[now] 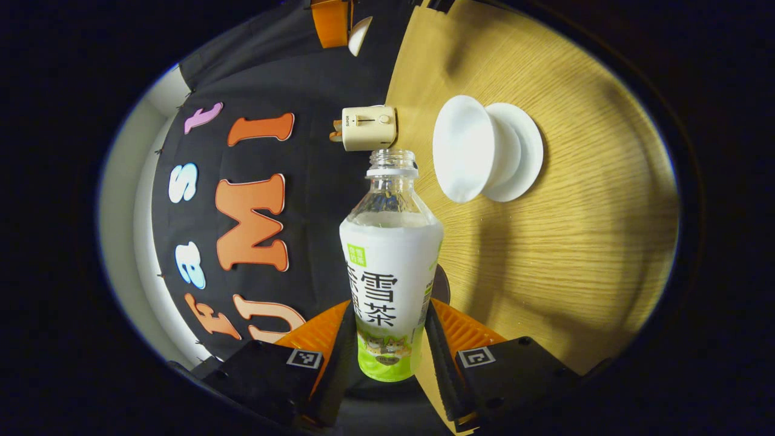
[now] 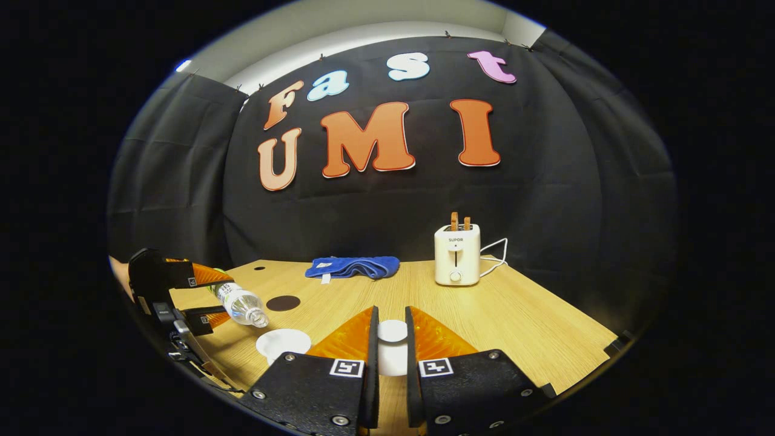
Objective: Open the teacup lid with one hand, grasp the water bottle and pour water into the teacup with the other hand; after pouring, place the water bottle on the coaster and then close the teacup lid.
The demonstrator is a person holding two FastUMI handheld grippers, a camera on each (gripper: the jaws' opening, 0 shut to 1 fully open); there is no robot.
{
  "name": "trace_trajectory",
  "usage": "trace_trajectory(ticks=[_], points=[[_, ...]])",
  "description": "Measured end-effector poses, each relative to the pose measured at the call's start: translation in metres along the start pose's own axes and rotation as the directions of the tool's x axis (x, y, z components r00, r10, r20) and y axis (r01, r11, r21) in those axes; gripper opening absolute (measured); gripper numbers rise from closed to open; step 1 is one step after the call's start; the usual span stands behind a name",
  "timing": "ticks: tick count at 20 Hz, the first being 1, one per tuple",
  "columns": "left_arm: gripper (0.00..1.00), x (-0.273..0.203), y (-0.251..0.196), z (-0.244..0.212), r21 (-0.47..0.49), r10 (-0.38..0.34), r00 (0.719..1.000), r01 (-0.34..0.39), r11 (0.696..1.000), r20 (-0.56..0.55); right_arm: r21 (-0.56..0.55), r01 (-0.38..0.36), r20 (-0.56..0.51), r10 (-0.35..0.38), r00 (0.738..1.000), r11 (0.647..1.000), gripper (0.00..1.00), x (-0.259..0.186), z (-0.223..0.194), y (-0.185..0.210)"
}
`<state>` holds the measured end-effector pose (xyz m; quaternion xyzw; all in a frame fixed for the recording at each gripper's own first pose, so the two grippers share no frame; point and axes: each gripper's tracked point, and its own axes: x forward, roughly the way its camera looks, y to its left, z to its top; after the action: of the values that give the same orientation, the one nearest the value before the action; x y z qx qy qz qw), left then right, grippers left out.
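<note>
over the table (image 2: 521,309), left gripper (image 1: 390,339) pinches tilted bottle (image 1: 390,260) — right gripper (image 2: 392,351) clamps lid (image 2: 392,332).

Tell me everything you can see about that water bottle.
The water bottle is clear plastic with a white and green printed wrap and a ribbed, threaded neck. Its cap is off, so the mouth is open. The left gripper is shut on its lower body, one finger on each side. In the right gripper view the bottle is tipped nearly sideways above the table, its mouth aimed towards the white teacup. No water is seen flowing.
</note>
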<state>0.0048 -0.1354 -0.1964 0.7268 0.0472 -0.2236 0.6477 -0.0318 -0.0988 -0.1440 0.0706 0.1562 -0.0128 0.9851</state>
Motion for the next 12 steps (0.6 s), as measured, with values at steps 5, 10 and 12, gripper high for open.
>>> trace_trajectory(ticks=[5, 10, 12], points=[[0.67, 0.0047, 0.0008, -0.0014, 0.072, 0.005, 1.000, -0.005, 0.997, -0.005, -0.006, -0.002, -0.009, 0.002, 1.000, 1.000, 0.19, 0.0003, -0.0034, 0.0004], [0.67, 0.0014, 0.0060, -0.0013, 0.108, 0.023, 1.000, -0.023, 0.994, 0.001, -0.017, -0.011, -0.012, 0.011, 1.000, 1.000, 0.19, 0.0005, -0.0051, 0.0030], [0.67, 0.0007, 0.0069, -0.0006, 0.119, 0.031, 1.000, -0.031, 0.992, 0.001, -0.014, -0.018, -0.013, 0.018, 1.000, 1.000, 0.19, 0.0000, -0.0051, 0.0043]])
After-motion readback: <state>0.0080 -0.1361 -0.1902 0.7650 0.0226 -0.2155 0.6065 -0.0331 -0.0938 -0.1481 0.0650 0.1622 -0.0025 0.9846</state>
